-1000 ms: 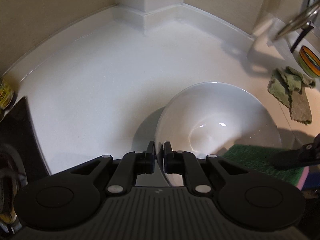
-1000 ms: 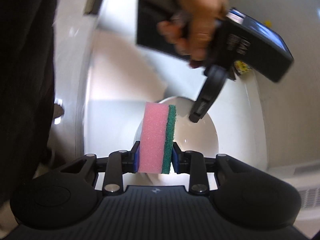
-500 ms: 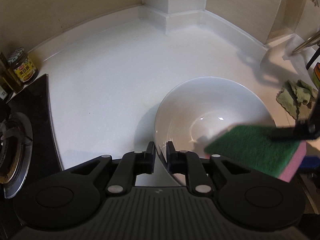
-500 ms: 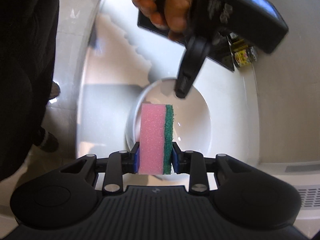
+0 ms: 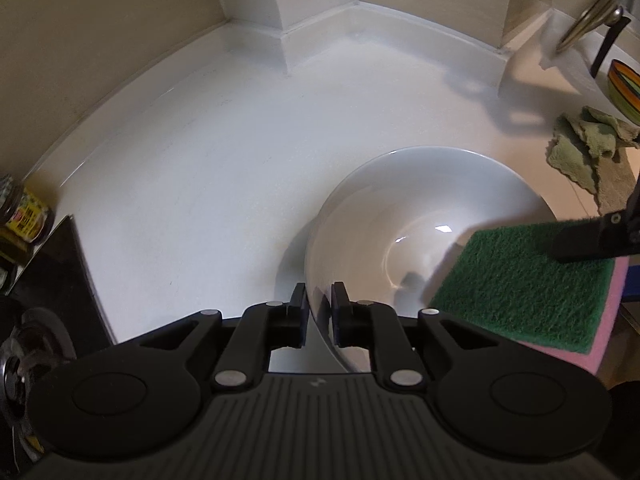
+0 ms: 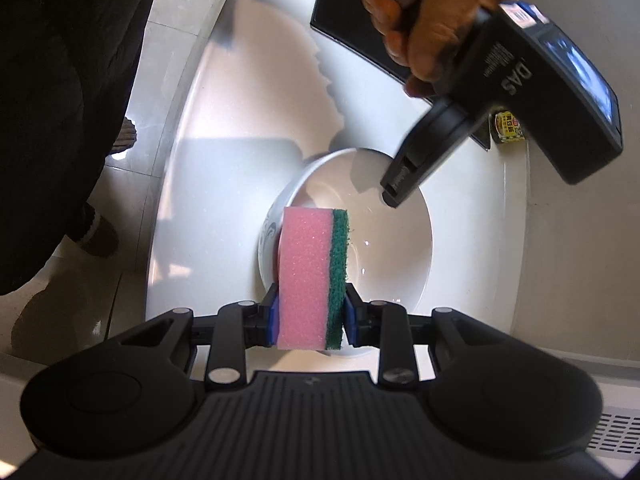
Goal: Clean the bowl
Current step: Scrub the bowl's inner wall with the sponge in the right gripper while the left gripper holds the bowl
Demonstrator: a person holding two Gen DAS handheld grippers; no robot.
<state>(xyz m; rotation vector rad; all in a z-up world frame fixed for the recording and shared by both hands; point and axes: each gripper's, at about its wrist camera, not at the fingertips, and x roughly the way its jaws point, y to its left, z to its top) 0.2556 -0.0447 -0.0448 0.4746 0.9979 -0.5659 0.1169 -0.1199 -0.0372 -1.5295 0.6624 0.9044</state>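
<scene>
A white bowl (image 5: 424, 240) is seen in the lower right of the left wrist view, sitting on the white worktop (image 5: 200, 160). Its near rim is pinched by the left tongs (image 5: 319, 312) at the bottom middle, with 1 finger outside the bowl and 1 inside. The gap between the fingers is narrow.

In the right wrist view, a sponge (image 6: 312, 276) is held by the right tongs (image 6: 310, 320) in the lower middle of the frame. The sponge has 2 layers, a thick pink one on the left and a thin green one on the right. It is squeezed between the 2 fingers and sticks out over the near edge of the bowl. In the left wrist view the sponge is seen at the right edge, green side up, over the right side of the bowl.

A hand (image 6: 432, 16) is seen in the upper right of the right wrist view, wrapped around the black handle of the left tongs.

A green cloth (image 5: 592, 148) is seen lying on the worktop at the right edge of the left wrist view, beyond the bowl. A striped bowl (image 5: 626, 88) is seen above it. A jar (image 5: 24, 216) with a yellow label is seen at the left edge.
</scene>
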